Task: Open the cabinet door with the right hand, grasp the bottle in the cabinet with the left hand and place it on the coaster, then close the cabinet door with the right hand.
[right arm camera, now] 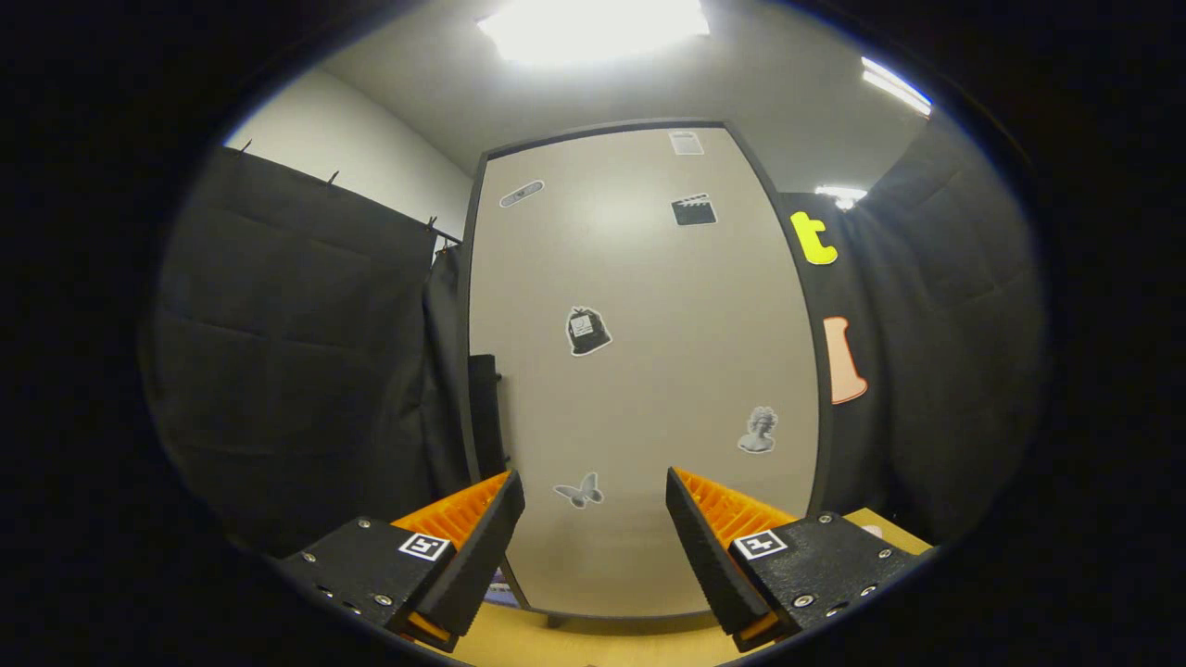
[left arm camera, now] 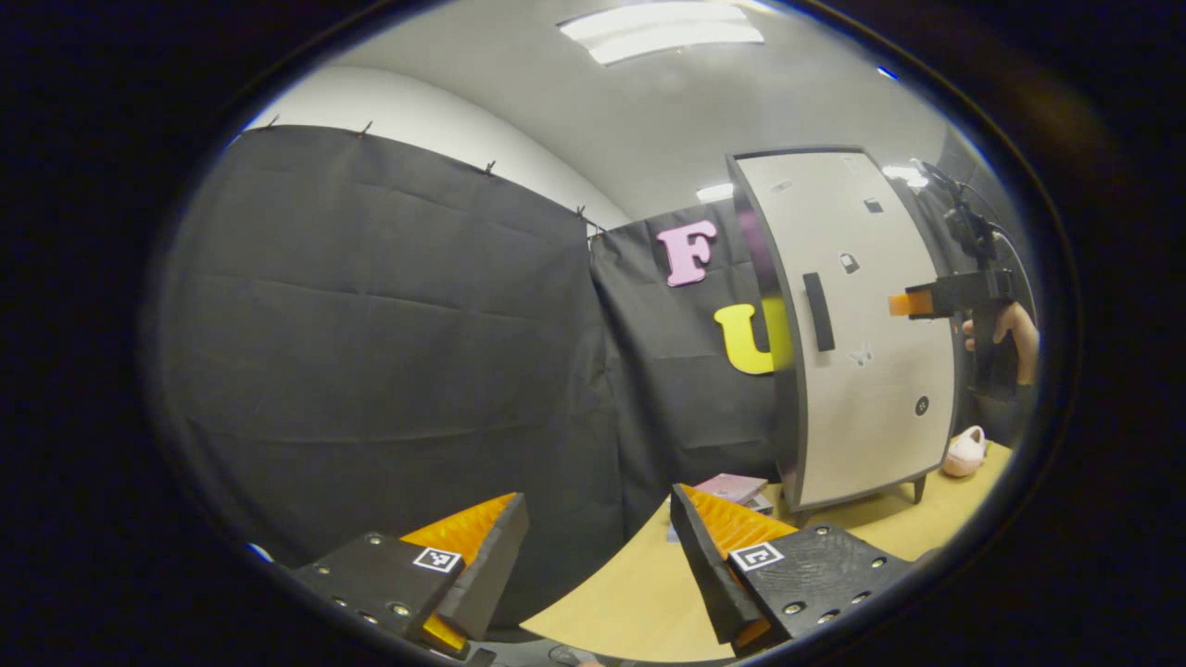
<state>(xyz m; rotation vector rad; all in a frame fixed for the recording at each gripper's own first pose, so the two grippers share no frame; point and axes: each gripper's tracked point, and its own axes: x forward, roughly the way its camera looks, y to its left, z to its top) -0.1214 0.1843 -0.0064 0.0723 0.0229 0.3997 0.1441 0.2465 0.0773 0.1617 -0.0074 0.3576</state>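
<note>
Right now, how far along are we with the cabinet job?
Nothing looks done: the cabinet door is shut. In hand: the right gripper, jaws open, faces the door, its handle untouched. The left gripper waits open above the table. Left: opening, moving the bottle, closing.

The left gripper (left arm camera: 598,542) has two wedge-shaped fingers with ribbed inner faces, each on a dark textured block — small silver screws dot the blocks, and each carries a square white tag printed with a black pattern. The right gripper (right arm camera: 593,519) is built the same way. Seen from the left gripper view, it is a dark boxy body with a black cable looping off the top — a hand (left arm camera: 1015,338) wraps its grip.
</note>
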